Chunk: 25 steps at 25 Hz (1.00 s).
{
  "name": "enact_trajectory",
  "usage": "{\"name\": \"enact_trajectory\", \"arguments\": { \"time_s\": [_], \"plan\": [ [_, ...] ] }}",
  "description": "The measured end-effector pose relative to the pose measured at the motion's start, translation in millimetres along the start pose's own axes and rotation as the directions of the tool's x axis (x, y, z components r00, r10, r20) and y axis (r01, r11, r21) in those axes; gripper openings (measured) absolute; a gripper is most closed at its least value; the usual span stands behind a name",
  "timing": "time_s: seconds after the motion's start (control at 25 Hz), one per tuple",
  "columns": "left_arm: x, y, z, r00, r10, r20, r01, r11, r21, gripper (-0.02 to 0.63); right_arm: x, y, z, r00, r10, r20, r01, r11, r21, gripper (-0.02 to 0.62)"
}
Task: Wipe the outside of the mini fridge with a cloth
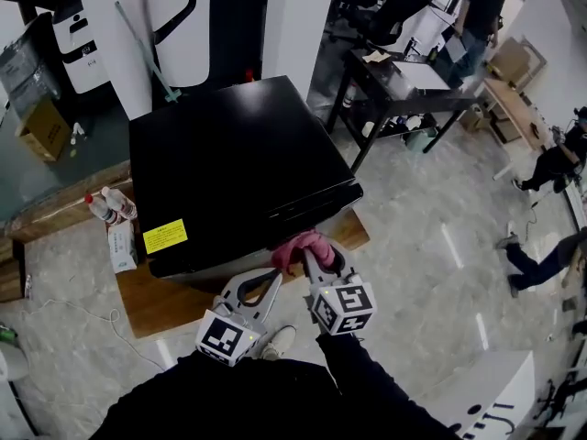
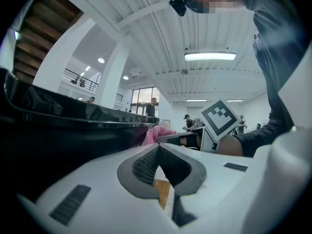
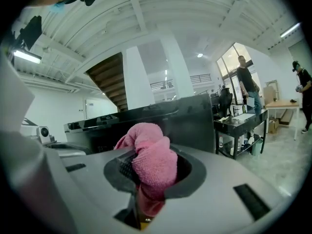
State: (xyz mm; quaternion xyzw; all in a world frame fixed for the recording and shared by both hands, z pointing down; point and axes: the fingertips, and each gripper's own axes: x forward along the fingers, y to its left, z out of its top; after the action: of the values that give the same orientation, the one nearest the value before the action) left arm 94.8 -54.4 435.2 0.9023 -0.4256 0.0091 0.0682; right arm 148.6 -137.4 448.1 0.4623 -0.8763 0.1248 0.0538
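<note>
Two tools in use: my right hand-held gripper [image 1: 310,257] is clamped on the pink cloth [image 1: 295,244] at the front top edge of the black fridge [image 1: 229,154]. My left hand-held gripper [image 1: 272,280] sits just beside it, jaws together and empty. I judge wiping barely started, with the top and sides outstanding. Bottles [image 1: 110,205] stand just beside its left side on the platform [image 1: 151,305], obstructing access there.
</note>
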Motion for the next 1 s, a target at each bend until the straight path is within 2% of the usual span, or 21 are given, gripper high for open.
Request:
{"name": "enact_trajectory", "arguments": {
  "time_s": [0.24, 0.52, 0.64, 0.8, 1.0],
  "plan": [
    [35, -10, 1, 1.000, 0.028, -0.001, -0.028, 1.000, 0.013, 0.006, 1, -52, 10, 1.000, -0.008, 0.000, 0.008, 1.000, 0.000, 0.100],
    [64, -20, 7, 0.999, 0.020, 0.040, -0.020, 1.000, 0.002, 0.006, 2, -114, 10, 0.995, -0.098, -0.003, 0.098, 0.995, -0.014, 0.100],
    [65, -25, 7, 0.999, 0.013, 0.031, -0.013, 1.000, -0.002, 0.006, -4, -130, 10, 0.991, -0.136, 0.000, 0.136, 0.991, -0.001, 0.098],
    [51, -23, 6, 0.999, -0.004, 0.037, 0.003, 1.000, 0.007, 0.006, -20, -134, 18, 0.984, -0.177, 0.035, 0.177, 0.984, -0.002, 0.098],
    [20, -26, -7, 0.999, -0.040, 0.026, 0.039, 0.999, 0.022, 0.006, -46, -108, 4, 0.978, -0.205, 0.043, 0.205, 0.979, -0.003, 0.100]
  ]
}}
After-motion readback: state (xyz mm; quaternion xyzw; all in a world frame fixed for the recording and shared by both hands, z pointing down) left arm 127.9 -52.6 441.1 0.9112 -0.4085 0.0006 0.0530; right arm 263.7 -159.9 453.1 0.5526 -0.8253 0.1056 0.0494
